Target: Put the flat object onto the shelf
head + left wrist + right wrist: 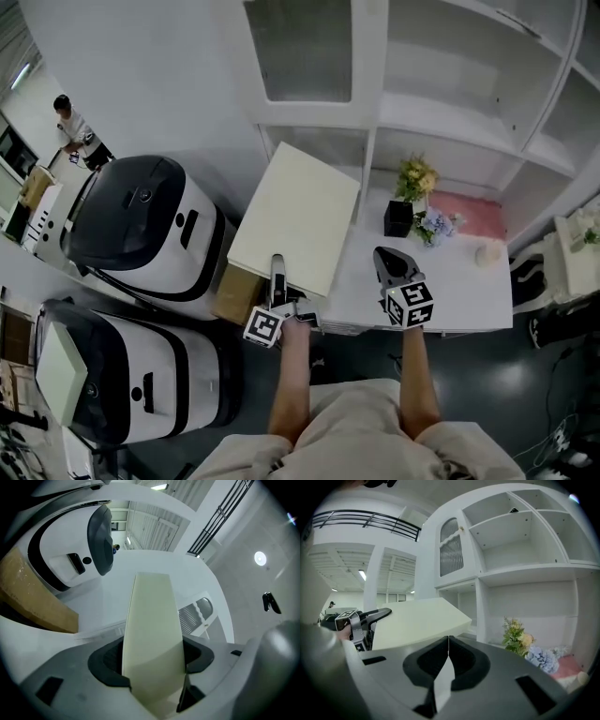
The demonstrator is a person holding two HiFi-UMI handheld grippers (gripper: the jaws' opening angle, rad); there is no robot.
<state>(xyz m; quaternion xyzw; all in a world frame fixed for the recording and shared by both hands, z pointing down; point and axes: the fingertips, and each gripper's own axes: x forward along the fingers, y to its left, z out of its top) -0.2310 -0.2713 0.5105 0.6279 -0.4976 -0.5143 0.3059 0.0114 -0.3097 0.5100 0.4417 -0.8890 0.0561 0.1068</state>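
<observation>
One cream board [295, 217] — clamped by the left hand-held gripper [277, 269].

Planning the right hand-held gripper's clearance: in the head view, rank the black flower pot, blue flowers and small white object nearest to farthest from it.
1. Black flower pot, just ahead of the right hand-held gripper.
2. Blue flowers, to the pot's right.
3. Small white object, far right.
</observation>
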